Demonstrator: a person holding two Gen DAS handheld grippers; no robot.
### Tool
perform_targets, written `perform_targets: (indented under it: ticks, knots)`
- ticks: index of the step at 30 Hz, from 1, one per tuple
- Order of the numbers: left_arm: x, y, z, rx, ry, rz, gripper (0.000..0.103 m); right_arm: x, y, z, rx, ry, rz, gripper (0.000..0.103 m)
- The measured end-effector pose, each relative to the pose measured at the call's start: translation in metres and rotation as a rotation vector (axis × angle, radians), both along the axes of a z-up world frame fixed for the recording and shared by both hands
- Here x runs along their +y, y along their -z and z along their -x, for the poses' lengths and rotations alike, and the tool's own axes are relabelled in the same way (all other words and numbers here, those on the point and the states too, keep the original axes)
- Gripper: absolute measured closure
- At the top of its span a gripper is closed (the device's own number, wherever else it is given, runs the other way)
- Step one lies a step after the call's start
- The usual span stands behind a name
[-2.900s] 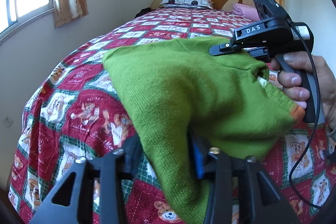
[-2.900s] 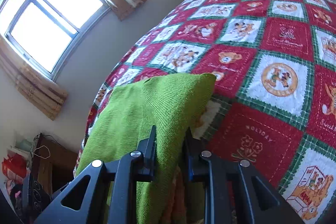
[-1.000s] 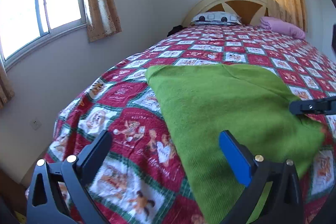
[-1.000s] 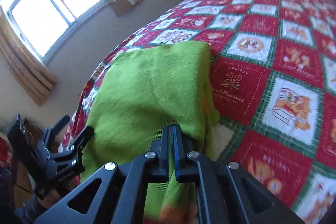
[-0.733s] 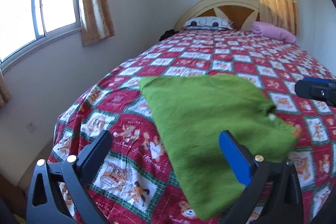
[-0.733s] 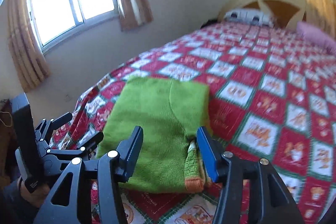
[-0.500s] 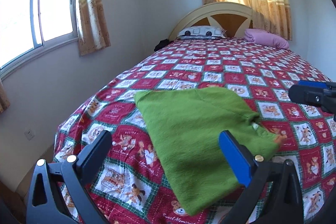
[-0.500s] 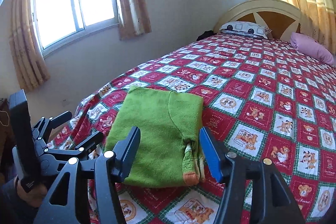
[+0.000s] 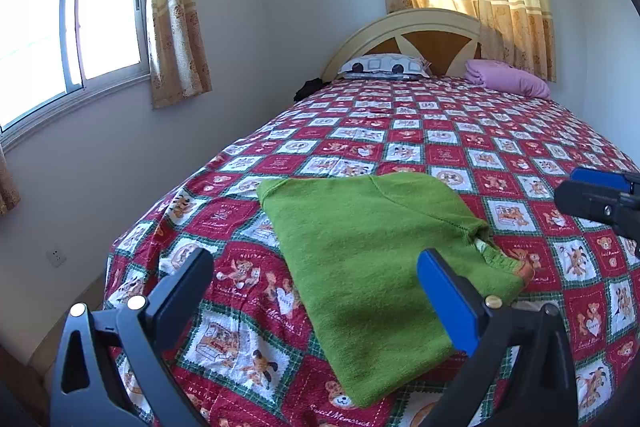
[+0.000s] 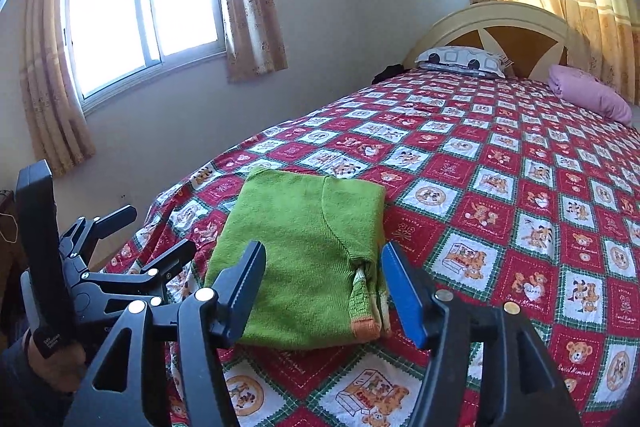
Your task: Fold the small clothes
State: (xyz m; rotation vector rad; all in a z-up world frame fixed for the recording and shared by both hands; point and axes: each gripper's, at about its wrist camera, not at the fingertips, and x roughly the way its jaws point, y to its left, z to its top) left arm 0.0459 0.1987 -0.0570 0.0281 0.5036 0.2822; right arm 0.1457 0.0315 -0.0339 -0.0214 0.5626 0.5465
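Both of my grippers hang clear of the work, and neither has anything between its fingers. From my left wrist camera I see the left gripper [image 9: 316, 279] spread wide, its blue pad [image 9: 448, 301] and its dark finger standing on either side of the view above the bed. My right gripper [image 10: 324, 275] is parted too, its jaws having just been opening, with nothing caught between them; its tip also shows at the right edge of the left view. The green sweater [image 9: 372, 259] lies folded into a compact rectangle on the red patchwork bedspread [image 9: 420, 131], near the foot of the bed and close to the edge on the window side. Its surface looks flat and smooth, with one seam curving across the top layer. At the corner nearest my right gripper, an orange-trimmed cuff [image 10: 366, 327] pokes out from under the fold. In the right view I can see a hand [image 10: 52, 359] gripping the handle of the left tool beside the bed's near corner. At the head of the bed, against the cream headboard [image 9: 404, 31], rest a patterned pillow [image 9: 384, 65] and a pink pillow [image 9: 508, 79], well apart from the sweater.
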Motion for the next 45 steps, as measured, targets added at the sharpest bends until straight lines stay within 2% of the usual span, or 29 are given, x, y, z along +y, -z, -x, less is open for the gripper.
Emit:
perform_targets:
  ticks: [45]
  knots:
    - [-0.004,-0.006,0.003,-0.010,0.009,-0.006,0.000,0.005,0.001,0.013,-0.014,-0.018,-0.001,0.040]
